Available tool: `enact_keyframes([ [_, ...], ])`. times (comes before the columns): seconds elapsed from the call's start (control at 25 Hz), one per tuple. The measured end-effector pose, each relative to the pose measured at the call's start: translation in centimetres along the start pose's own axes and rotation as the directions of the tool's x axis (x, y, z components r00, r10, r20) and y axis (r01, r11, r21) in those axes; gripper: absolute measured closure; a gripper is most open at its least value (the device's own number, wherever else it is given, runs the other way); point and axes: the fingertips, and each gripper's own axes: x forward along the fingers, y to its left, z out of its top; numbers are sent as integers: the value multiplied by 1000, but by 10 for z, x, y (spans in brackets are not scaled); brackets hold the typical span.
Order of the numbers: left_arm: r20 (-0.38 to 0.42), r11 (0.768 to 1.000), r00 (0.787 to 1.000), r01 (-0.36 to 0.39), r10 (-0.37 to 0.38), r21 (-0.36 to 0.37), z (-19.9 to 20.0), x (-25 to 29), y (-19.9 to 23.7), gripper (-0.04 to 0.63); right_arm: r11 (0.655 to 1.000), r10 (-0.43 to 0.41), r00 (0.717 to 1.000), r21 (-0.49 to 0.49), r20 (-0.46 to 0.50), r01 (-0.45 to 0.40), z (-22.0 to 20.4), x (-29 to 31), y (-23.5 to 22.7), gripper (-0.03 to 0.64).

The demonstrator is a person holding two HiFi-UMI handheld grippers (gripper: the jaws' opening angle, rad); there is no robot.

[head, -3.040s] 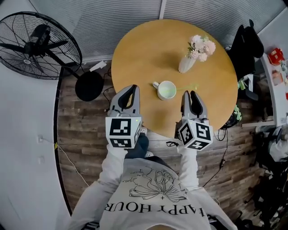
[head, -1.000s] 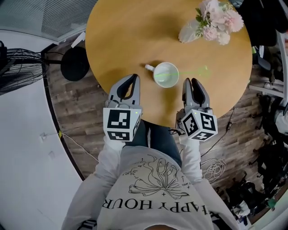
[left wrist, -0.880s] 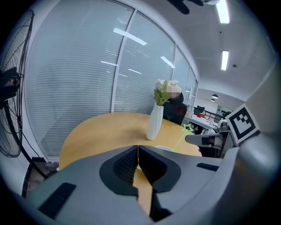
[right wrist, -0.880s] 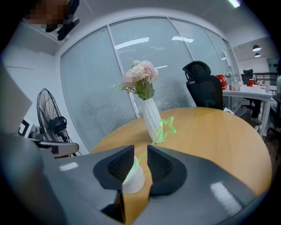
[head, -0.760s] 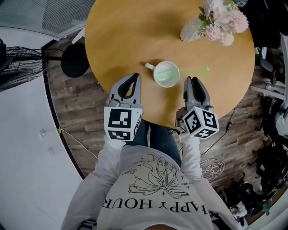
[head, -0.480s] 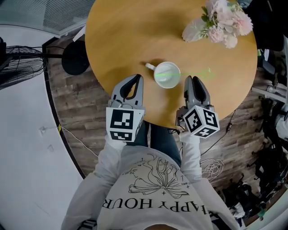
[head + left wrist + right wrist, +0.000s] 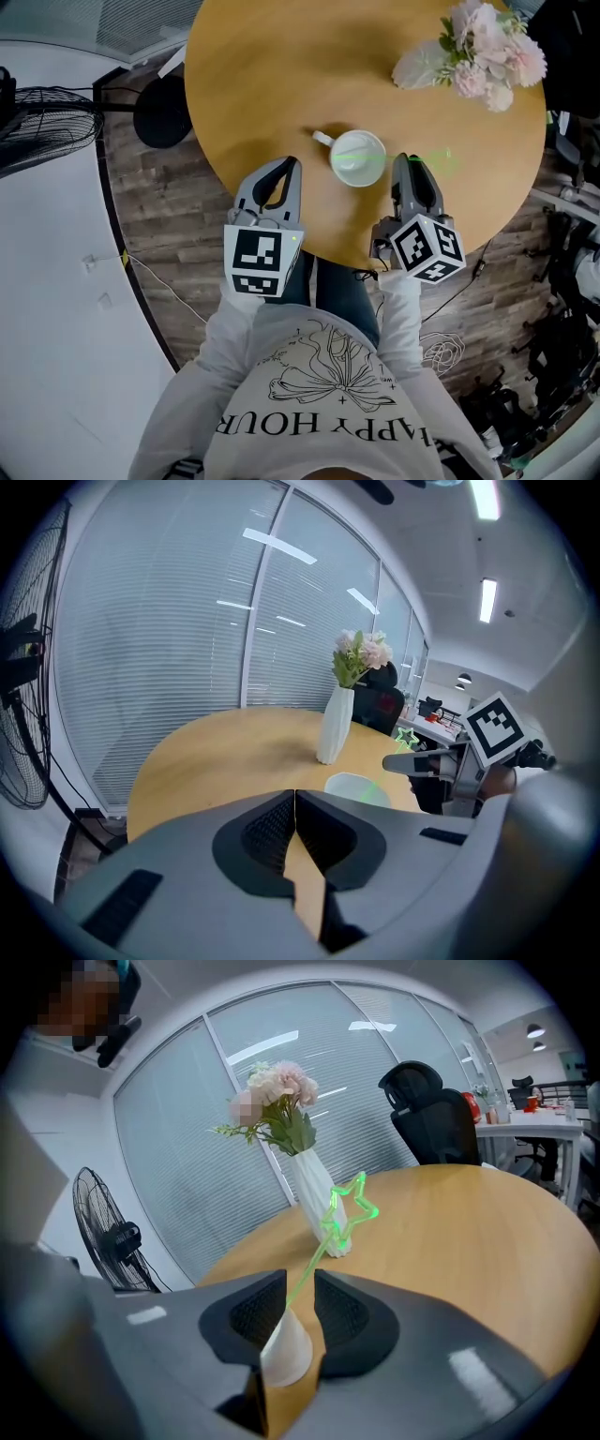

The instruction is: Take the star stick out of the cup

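A white cup (image 7: 357, 157) with a handle stands near the front of the round wooden table (image 7: 281, 75). A thin green star stick (image 7: 412, 156) leans out of it to the right, its star (image 7: 349, 1208) hanging over the table. My right gripper (image 7: 412, 163) sits just right of the cup, tips under the stick. Its jaws are narrowly open, and the cup (image 7: 286, 1349) and stick show through the gap (image 7: 300, 1283). Left of the cup, my left gripper (image 7: 289, 165) is shut on nothing (image 7: 295, 797).
A white vase of pink flowers (image 7: 478, 52) stands at the table's far right. A floor fan (image 7: 47, 112) and its round black base (image 7: 161, 112) are left of the table. A black office chair (image 7: 431, 1119) is beyond the table.
The head view has drifted, so the table sits further right in frame. My right gripper has edged forward until its tips are level with the cup. The cup and stick have not moved.
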Motion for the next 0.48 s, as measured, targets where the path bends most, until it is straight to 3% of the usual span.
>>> enact_keyframes([
  [0.48, -2, 1000, 1000, 5, -5, -4, 0, 0, 3, 588, 998, 64, 997, 12, 35, -65, 7, 2, 18, 561],
])
